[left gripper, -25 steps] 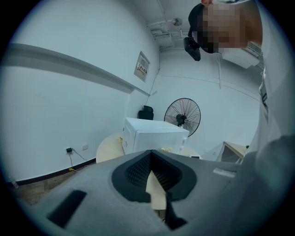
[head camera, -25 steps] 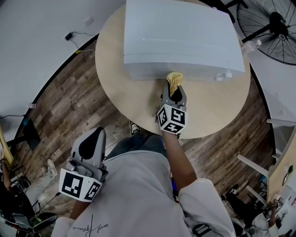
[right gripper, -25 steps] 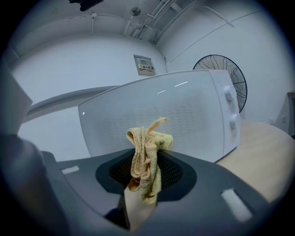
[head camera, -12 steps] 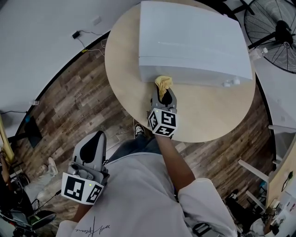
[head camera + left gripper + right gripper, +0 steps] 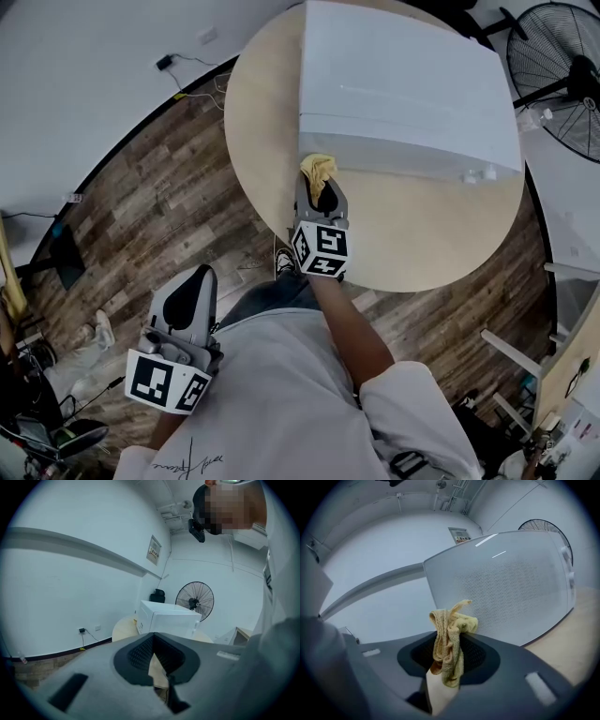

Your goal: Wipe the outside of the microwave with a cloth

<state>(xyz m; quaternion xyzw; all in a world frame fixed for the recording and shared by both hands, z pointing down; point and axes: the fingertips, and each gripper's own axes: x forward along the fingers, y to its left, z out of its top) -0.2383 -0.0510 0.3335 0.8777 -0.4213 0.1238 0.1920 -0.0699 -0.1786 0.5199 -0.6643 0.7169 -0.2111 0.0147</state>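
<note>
Head view looked steeply down on a round wooden tabletop (image 5: pixel 267 112) carrying a white microwave (image 5: pixel 403 84), which sat toward the far side of it. The right hand-held gripper (image 5: pixel 318 184) reached out over the near edge of the tabletop, its marker cube toward the person. Its jaws were closed on a bunched yellow cloth (image 5: pixel 317 170). The cloth stuck out past the jaw tips and lay up against the near face of the microwave, at that face's left end, low down near the tabletop.

Right gripper view confirmed the grip: the two jaws pinched the cloth between them, with a wad of it standing above the tips and a fold hanging down between the pads. Just behind the wad rose a pale panel of the microwave with a field of fine perforations, and bare tabletop showed at the right.

The left hand-held gripper (image 5: pixel 190 292) hung well apart from the tabletop, low at the person's left side over the wood-plank floor (image 5: pixel 150 206). In the left gripper view its jaws met at the tips with nothing between them, and the microwave stood far off beyond them.

A standing fan (image 5: pixel 558 56) stood on the floor past the right side of the tabletop.
</note>
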